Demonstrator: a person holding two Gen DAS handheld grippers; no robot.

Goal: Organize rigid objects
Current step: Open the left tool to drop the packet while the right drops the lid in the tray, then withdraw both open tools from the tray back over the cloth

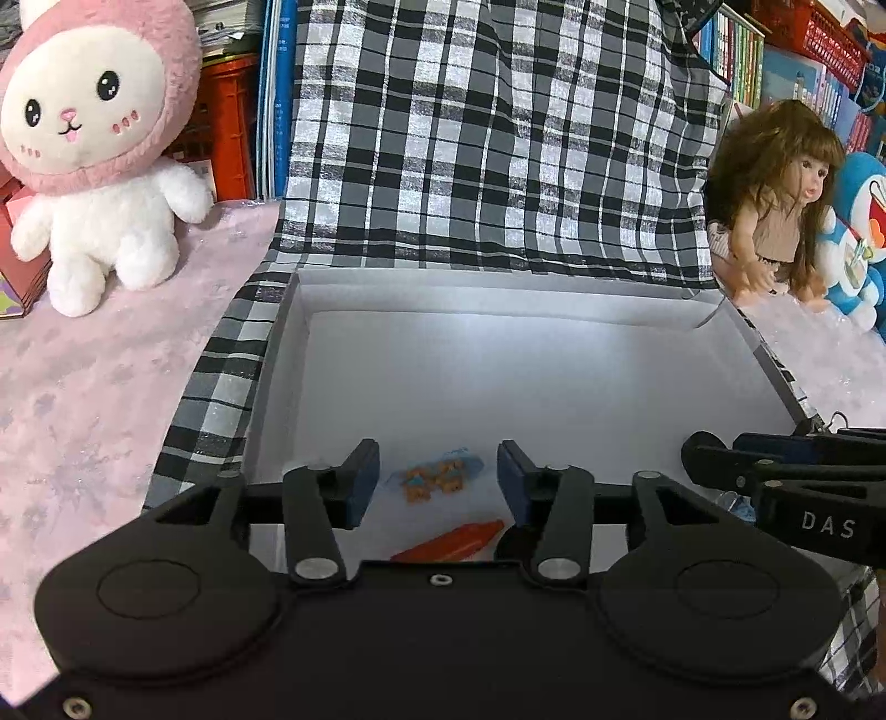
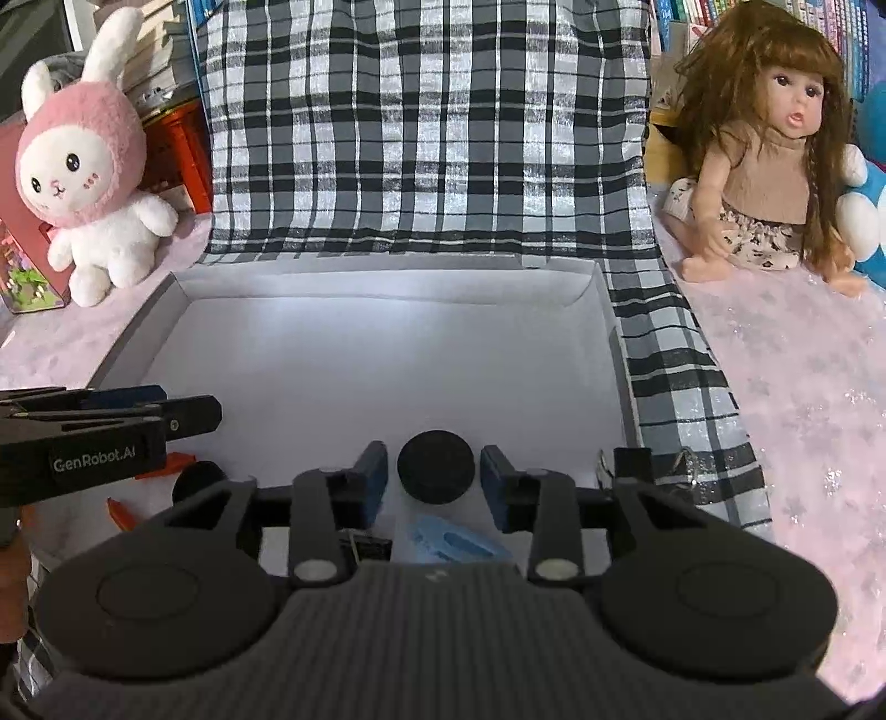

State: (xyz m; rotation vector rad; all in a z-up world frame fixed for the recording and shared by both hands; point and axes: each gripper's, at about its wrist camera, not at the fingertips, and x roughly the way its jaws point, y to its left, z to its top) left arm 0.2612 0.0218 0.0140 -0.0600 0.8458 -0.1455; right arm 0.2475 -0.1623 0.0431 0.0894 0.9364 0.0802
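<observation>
Orange toy [image 1: 451, 545]: near end hidden behind left gripper [image 1: 437, 482] body. Tiny orange figures [image 1: 434, 477] in clear bag: too small to tell. Blue piece [image 2: 451, 543] and black clip [image 2: 368, 548]: partly hidden behind right gripper [image 2: 434, 479]. Blue plush [image 1: 858, 238]: cut by edge.

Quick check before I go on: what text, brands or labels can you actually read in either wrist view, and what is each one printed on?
"DAS": white letters on the right gripper, seen in the left wrist view; possibly cut off.
"GenRobot.AI": label on the left gripper, seen in the right wrist view.
Book spines on the shelf behind: printing too small and blurred to read.
</observation>
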